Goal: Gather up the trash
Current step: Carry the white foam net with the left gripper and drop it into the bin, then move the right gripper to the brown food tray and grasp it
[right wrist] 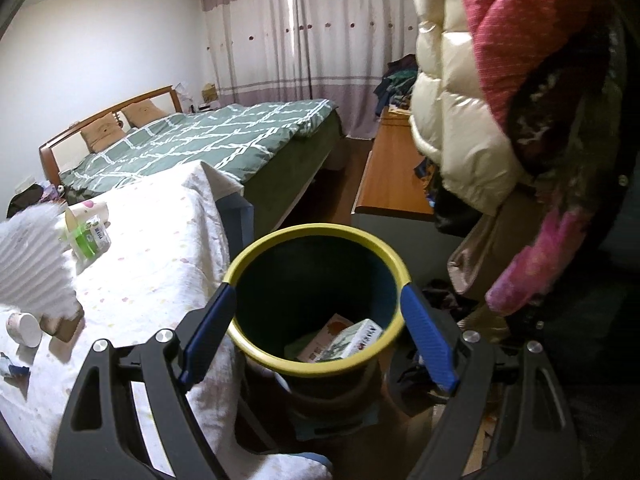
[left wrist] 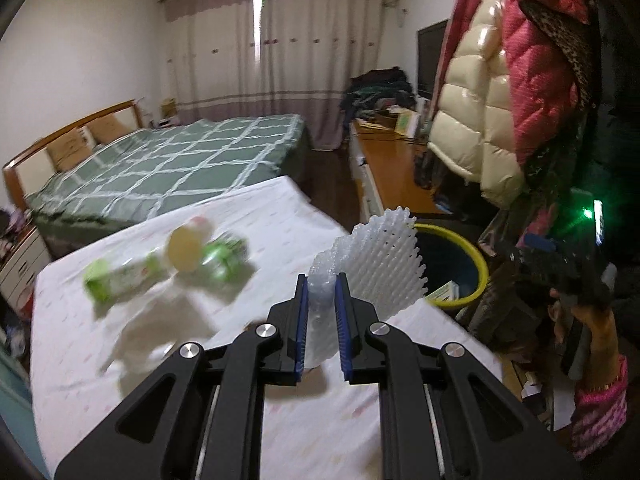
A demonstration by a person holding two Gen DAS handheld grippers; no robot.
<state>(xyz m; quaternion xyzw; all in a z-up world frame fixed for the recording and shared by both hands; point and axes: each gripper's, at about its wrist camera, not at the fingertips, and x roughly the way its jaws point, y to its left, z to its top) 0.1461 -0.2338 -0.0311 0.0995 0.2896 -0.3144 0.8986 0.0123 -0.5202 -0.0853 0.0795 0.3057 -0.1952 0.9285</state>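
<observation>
Your left gripper (left wrist: 322,280) is pinched on the light, squashy foam net (left wrist: 384,264) just left of the bin (left wrist: 478,264), while your right gripper (right wrist: 316,300) gapes empty; grip its bunched near end.

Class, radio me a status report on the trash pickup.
Left gripper shut on white foam fruit net. Right gripper open at yellow-rimmed bin. Path clear.
</observation>
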